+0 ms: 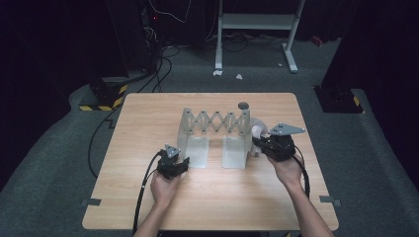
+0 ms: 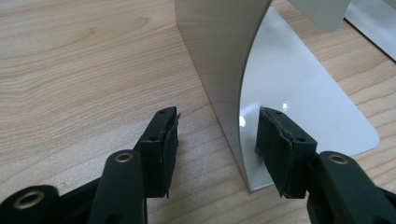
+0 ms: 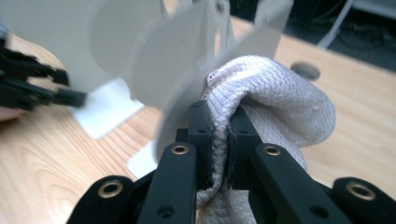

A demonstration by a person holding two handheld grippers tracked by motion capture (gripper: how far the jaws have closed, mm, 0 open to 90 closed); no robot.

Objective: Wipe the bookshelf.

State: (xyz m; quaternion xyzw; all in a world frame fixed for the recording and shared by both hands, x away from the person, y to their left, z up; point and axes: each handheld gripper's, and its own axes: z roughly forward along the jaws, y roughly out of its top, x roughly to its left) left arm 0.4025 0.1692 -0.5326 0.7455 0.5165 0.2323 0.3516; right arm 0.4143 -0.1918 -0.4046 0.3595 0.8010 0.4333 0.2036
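A grey scissor-type folding rack point(image 1: 216, 122) stands mid-table, with an L-shaped metal end plate on each side. My left gripper point(image 1: 182, 163) is at the left end plate point(image 2: 219, 56), open. Its jaws straddle the plate's upright edge, one finger point(image 2: 164, 140) outside and the other over the plate's flat foot point(image 2: 308, 102). My right gripper point(image 3: 223, 140) is shut on a fold of white mesh cloth point(image 3: 280, 102). The cloth is bunched against the outer side of the right end plate point(image 3: 187, 70). In the high view the cloth point(image 1: 259, 129) lies just beyond the right gripper point(image 1: 259, 144).
A round grey grommet point(image 1: 243, 105) sits in the tabletop behind the rack. The wooden table point(image 1: 148, 123) stands on grey carpet. Cables point(image 1: 148, 79) and a white desk frame point(image 1: 257, 29) lie beyond the far edge. Each gripper trails a black cable toward the near edge.
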